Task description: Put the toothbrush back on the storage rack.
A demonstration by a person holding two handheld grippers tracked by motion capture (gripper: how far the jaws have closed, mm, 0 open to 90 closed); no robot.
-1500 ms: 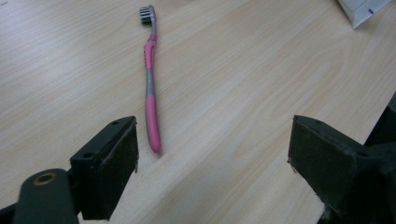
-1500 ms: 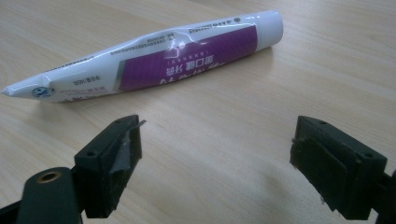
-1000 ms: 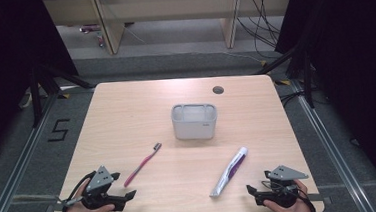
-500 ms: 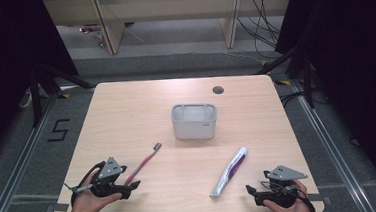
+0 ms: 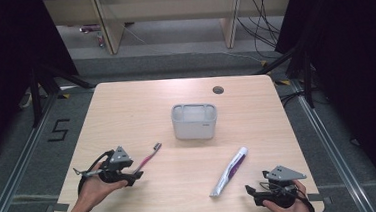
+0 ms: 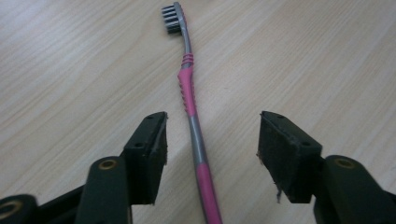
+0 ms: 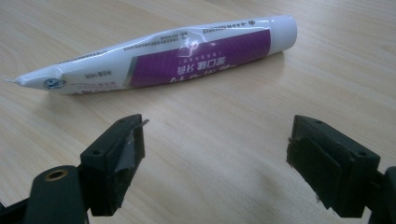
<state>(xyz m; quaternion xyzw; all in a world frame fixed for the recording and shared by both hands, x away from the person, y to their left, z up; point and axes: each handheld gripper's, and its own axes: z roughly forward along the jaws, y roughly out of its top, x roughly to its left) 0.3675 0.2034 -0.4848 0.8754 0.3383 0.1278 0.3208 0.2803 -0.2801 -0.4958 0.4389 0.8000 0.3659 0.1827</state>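
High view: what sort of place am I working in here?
Probably a lab or recording bay, not a bathroom: a bare wooden table ringed by black curtains, floor rails, loose cables. Staged on it: toothbrush, toothpaste tube, grey holder.

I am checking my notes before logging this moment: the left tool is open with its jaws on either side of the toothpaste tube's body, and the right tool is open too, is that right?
Not quite. The left tool is open, but its jaws stand on either side of the pink toothbrush, not the toothpaste tube; the left gripper view shows this. The right tool is open too, as you noted.
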